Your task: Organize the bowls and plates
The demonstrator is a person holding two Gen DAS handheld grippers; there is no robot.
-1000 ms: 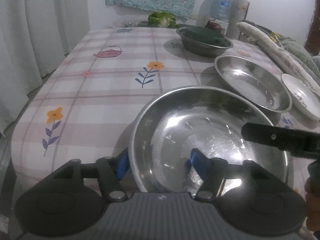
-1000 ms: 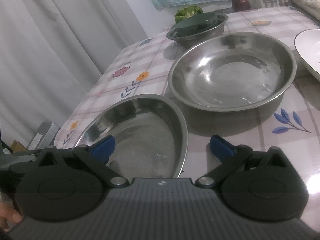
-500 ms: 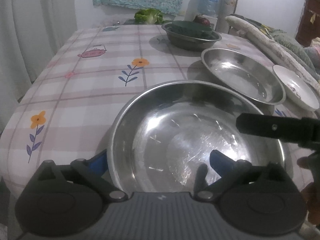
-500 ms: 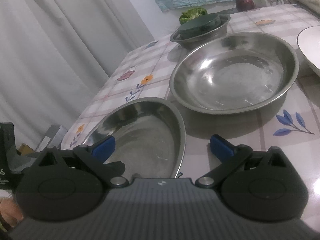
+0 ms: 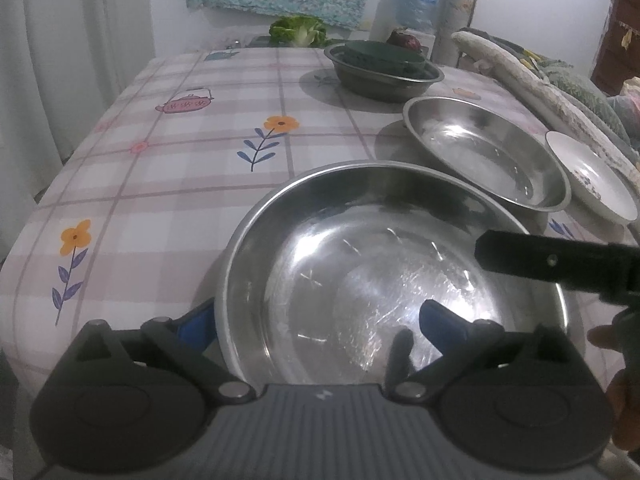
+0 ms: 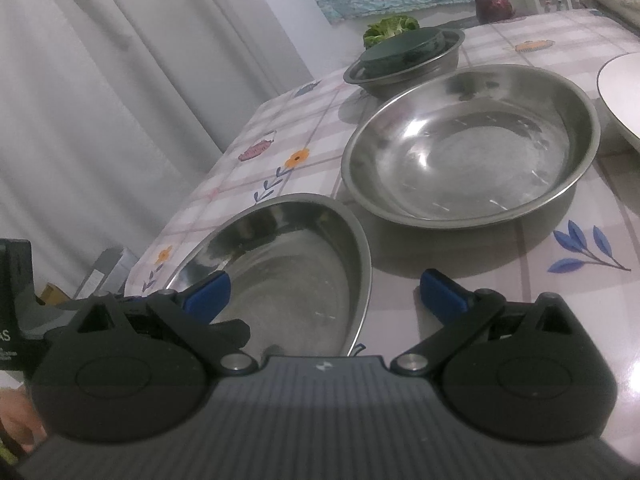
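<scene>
A large steel bowl (image 5: 392, 264) sits at the near table edge; it also shows in the right wrist view (image 6: 280, 272). My left gripper (image 5: 316, 320) is open, its fingers straddling the bowl's near-left rim. My right gripper (image 6: 324, 292) is open, straddling the same bowl's right rim; its body shows in the left wrist view (image 5: 556, 260). A second steel bowl (image 5: 484, 152) (image 6: 468, 148) sits behind. A white plate (image 5: 592, 176) (image 6: 624, 92) lies to its right. A third steel bowl (image 5: 384, 72) (image 6: 404, 60) holding a dark green dish stands further back.
The table has a checked floral cloth (image 5: 200, 152). Green vegetables (image 5: 298, 30), a water jug (image 5: 416, 0) and a roll stand at the far end. Folded fabric (image 5: 540, 80) lies along the right side. White curtains (image 6: 120, 80) hang to the left.
My left gripper's fingers have opened wide off the near bowl's rim, and the bowl sits lower on the table. My right gripper has stayed open and shifted slightly.
</scene>
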